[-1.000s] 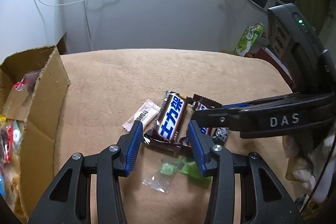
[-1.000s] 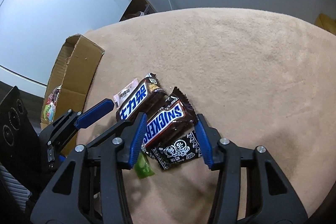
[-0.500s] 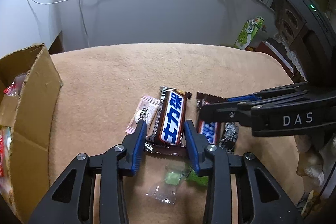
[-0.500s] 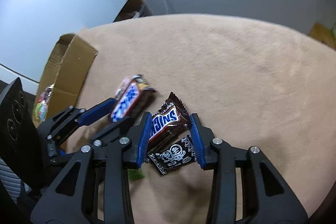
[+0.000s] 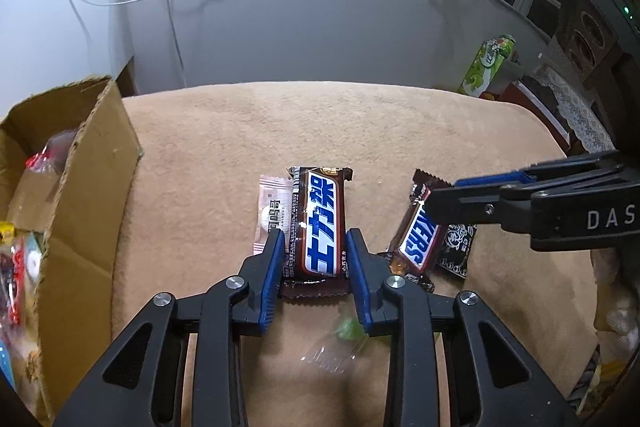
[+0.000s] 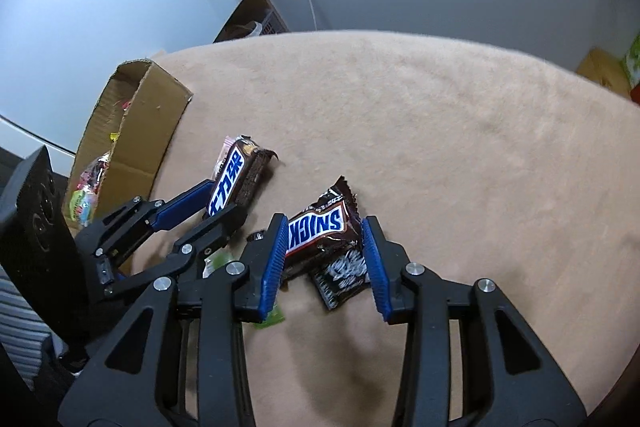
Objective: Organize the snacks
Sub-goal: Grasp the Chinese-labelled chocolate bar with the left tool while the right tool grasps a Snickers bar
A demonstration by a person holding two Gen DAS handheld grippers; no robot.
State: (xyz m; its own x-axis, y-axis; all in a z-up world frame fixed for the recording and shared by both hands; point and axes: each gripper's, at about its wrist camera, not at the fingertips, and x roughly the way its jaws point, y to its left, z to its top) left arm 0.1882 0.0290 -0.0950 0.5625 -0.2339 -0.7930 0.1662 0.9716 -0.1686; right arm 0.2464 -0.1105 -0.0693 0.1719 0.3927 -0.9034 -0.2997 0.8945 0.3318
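The light, stiff-cored, slick-wrapped chocolate bar (image 5: pixel 321 227) is gripped across its width by the left gripper (image 5: pixel 316 247), the Snickers bar (image 6: pixel 320 229) likewise by the right gripper (image 6: pixel 324 239).

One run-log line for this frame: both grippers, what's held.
left gripper: closing on Chinese-label Snickers bar | right gripper: shut on Snickers bar | cardboard box: snacks inside

- Left gripper (image 5: pixel 316 247): pointed steeply downward, jaws just closing, blue pads pressed against a bar's two sides.
- Right gripper (image 6: pixel 325 239): angled down, pads clamped on a wrapped bar.
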